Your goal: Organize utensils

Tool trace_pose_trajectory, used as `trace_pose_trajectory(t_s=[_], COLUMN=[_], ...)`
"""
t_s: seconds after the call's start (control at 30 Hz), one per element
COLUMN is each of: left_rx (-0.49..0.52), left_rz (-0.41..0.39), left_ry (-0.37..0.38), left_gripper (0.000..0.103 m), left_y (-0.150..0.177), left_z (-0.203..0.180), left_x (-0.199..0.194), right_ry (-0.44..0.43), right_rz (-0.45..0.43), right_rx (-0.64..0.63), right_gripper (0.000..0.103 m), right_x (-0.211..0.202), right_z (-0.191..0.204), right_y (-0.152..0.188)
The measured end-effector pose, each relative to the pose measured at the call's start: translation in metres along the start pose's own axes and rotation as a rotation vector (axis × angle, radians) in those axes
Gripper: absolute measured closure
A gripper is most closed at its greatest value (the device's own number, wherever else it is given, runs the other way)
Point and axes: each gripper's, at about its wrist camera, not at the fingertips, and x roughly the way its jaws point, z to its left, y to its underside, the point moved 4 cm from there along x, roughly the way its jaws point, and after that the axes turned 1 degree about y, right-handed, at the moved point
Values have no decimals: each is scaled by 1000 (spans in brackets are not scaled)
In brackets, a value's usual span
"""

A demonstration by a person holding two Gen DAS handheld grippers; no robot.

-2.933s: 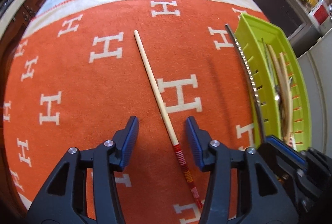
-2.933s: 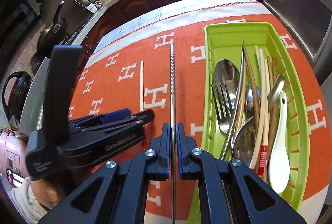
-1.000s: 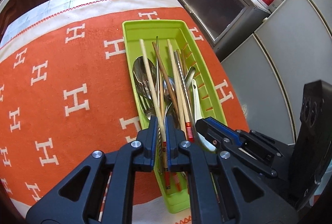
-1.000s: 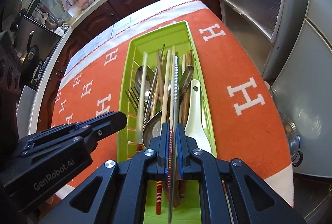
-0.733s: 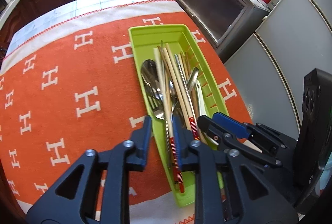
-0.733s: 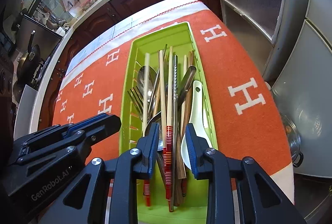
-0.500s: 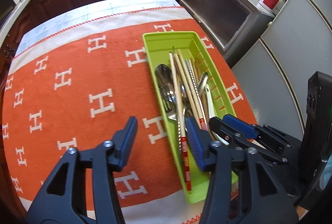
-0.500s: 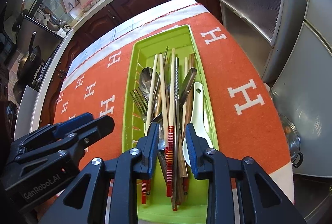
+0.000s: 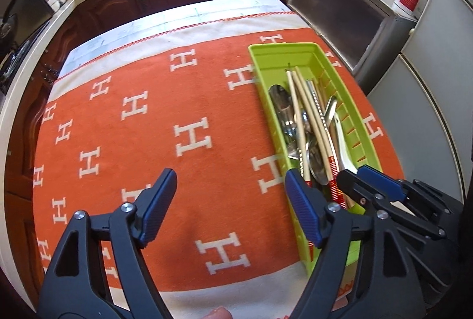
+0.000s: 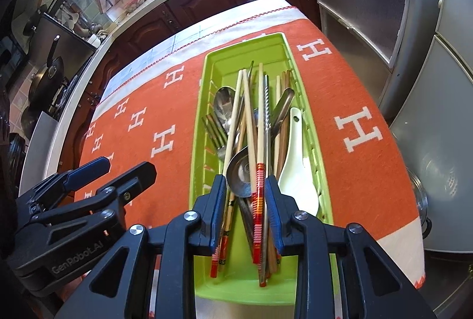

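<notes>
1. Right gripper (image 10: pixel 244 200) hangs low over the near end of the green utensil tray (image 10: pixel 201 123), jaws parted, pinching nothing, with the red-banded chopsticks (image 10: pixel 257 171) lying loose between them.
2. Left gripper (image 9: pixel 230 206) is spread wide and empty above the orange H-patterned cloth (image 9: pixel 189 112), its right finger just beside the tray's near corner.
3. Everything sits heaped in the tray: chopsticks crossed over metal spoons (image 10: pixel 224 103), a fork (image 10: pixel 214 129) and a white ceramic spoon (image 10: pixel 294 159).
4. Risk: that finger could catch the rim and skid or tip the light tray.
5. Risk: dipping back in, the right gripper could snag a handle and lever the pile out onto the table.
</notes>
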Motion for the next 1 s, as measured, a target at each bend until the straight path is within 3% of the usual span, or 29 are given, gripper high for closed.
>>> trace_pose_trajectory(t_s=[0.1, 0.37, 1.0], left_rx=[-15, -47, -73], left_rz=[-2, -35, -255], left_ry=[-18, -45, -174], left_gripper=[22, 22, 21], left_y=[3, 11, 14], left_z=[6, 21, 57], left_x=[-3, -20, -111], right_ry=[5, -5, -47], right_rz=[-4, -29, -146], right_rx=[-4, -18, -104], right_gripper=[70, 66, 52], right_x=[-4, -19, -98], right_z=[2, 10, 81], right_y=[4, 10, 6])
